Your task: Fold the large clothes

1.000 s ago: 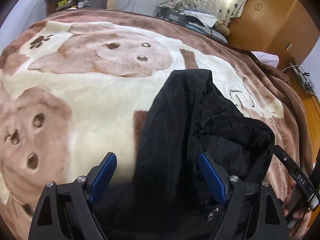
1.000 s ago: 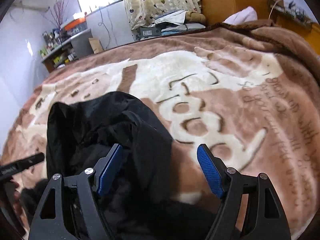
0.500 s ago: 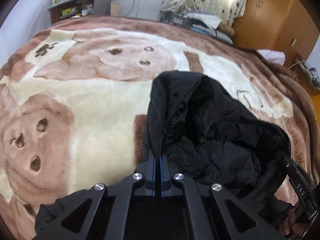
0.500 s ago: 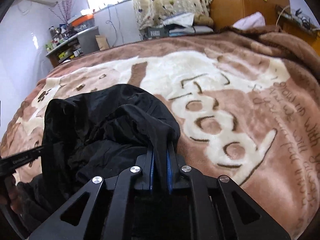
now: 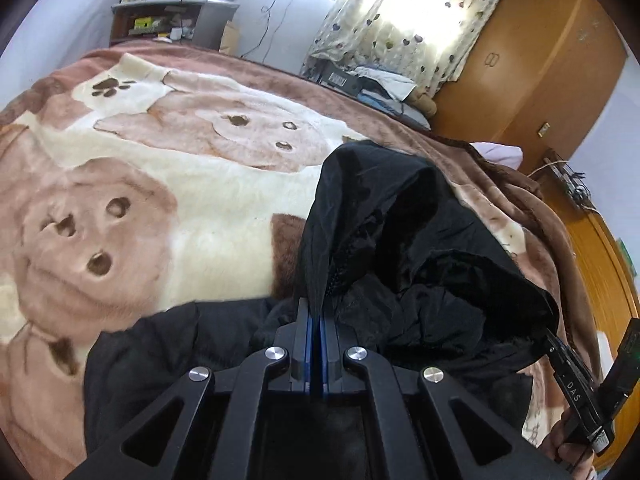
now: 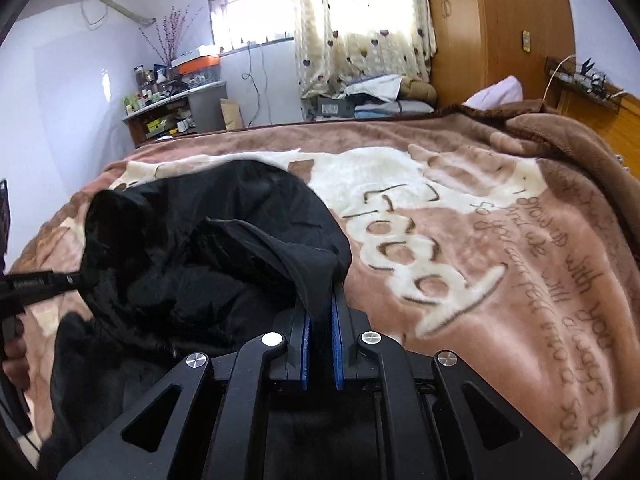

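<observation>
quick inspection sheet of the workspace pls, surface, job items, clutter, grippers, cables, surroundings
surface: bed covered by a brown and cream bear-print blanket, bunched along its right edge.
job's things: one black jacket, crumpled, part of it lifted off the blanket between the two grippers.
clutter: nothing seen on the blanket besides the jacket.
grippers: left gripper shut on a jacket edge; right gripper shut on a thicker fold of it.
cables: cords hang down the far wall; a white one runs at the shelf by the headboard.
surroundings: heart-print curtain, wooden wardrobe, crowded shelf unit, pile of folded things under the window.
</observation>
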A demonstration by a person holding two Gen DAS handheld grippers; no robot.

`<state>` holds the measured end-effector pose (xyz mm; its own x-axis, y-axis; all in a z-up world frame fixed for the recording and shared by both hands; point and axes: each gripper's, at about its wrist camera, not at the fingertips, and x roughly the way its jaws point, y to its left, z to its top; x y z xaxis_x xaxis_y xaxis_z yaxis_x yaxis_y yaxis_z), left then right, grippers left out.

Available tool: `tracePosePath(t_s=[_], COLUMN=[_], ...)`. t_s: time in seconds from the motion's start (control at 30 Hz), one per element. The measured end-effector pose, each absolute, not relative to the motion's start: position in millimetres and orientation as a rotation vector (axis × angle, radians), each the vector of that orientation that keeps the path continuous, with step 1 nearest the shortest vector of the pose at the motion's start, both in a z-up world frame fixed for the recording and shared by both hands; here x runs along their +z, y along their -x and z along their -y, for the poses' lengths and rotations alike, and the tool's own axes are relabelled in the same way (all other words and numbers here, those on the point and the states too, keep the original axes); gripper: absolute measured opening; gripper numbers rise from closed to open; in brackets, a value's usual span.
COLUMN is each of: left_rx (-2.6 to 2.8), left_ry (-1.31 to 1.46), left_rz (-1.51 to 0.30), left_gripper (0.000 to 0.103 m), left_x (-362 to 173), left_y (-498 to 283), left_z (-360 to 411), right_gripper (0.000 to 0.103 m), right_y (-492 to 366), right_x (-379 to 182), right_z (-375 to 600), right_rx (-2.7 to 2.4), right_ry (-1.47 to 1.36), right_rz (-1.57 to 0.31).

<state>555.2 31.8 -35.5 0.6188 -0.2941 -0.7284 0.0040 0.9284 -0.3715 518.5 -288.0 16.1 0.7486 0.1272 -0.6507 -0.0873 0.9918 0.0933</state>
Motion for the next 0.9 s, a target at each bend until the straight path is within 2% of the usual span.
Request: tracePosePath(t_s=[0.17, 0.67, 0.9], left_rx=[-0.181, -0.040, -0.054], left_ry=[0.333, 0.439, 0.406], left_rz=[-0.900, -0.977, -0.928], left_gripper=[0.002, 0.002, 0.003], left_x=[-41, -61, -26], left_y=[-523, -463, -453], left_z=[-40, -94, -96], right_gripper=[0.008, 0.009, 0.008], right_y=[-480, -431, -422], right_x=[5, -21, -43], right_z=[289, 316, 344], right_rx=[0.122, 0.143, 0.057], right_ry=[-0.007, -0.129, -0.170], right_rz=[-0.720, -0.838, -0.925])
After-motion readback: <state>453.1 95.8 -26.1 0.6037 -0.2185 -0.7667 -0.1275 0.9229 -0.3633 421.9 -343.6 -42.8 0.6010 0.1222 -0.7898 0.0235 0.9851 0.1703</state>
